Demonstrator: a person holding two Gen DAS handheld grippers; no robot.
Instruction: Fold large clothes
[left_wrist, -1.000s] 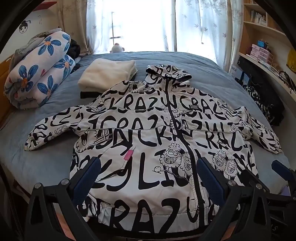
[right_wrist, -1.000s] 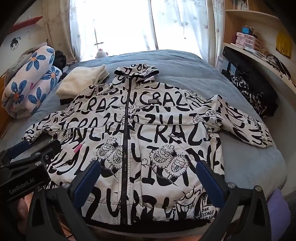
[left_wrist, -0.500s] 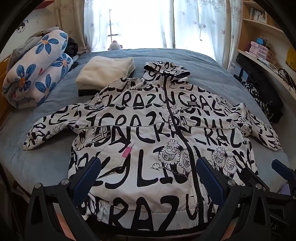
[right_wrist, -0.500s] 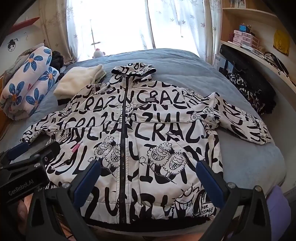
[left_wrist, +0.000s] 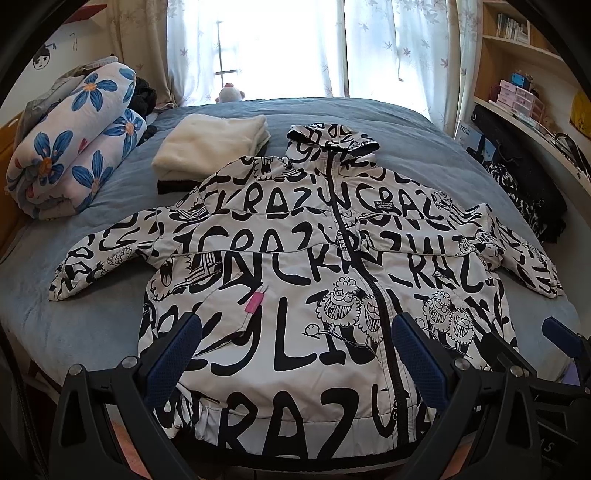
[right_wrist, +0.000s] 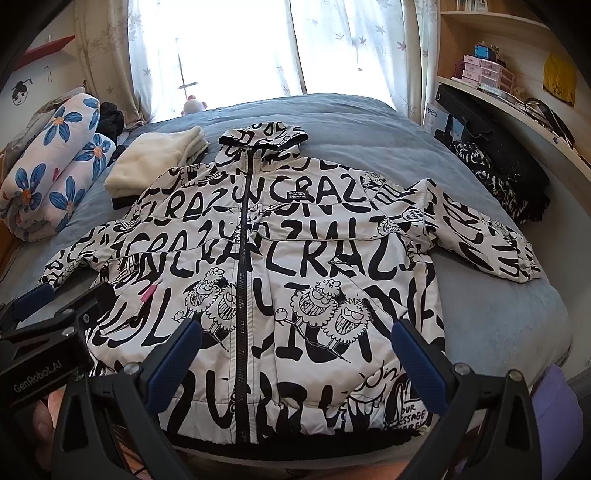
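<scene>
A white hooded jacket (left_wrist: 295, 266) with black lettering and a dark front zip lies flat, front up, on the blue bed, sleeves spread to both sides. It also shows in the right wrist view (right_wrist: 295, 258). My left gripper (left_wrist: 293, 354) is open and empty, held above the jacket's lower hem. My right gripper (right_wrist: 293, 354) is open and empty, above the hem a little to the right. The left gripper's body (right_wrist: 48, 343) shows at the lower left of the right wrist view. The right gripper's finger (left_wrist: 561, 336) shows at the lower right of the left wrist view.
A folded cream garment (left_wrist: 210, 147) lies on the bed (left_wrist: 424, 147) beyond the jacket's left shoulder. A rolled floral quilt (left_wrist: 74, 140) sits at the far left. A black patterned bag (left_wrist: 524, 188) and shelves (left_wrist: 517, 92) stand at the right. A curtained window (left_wrist: 288, 48) is behind.
Both grippers have drawn back and risen slightly, so the jacket sits a little lower and farther in view. The jacket has not moved. Both grippers stay open.
</scene>
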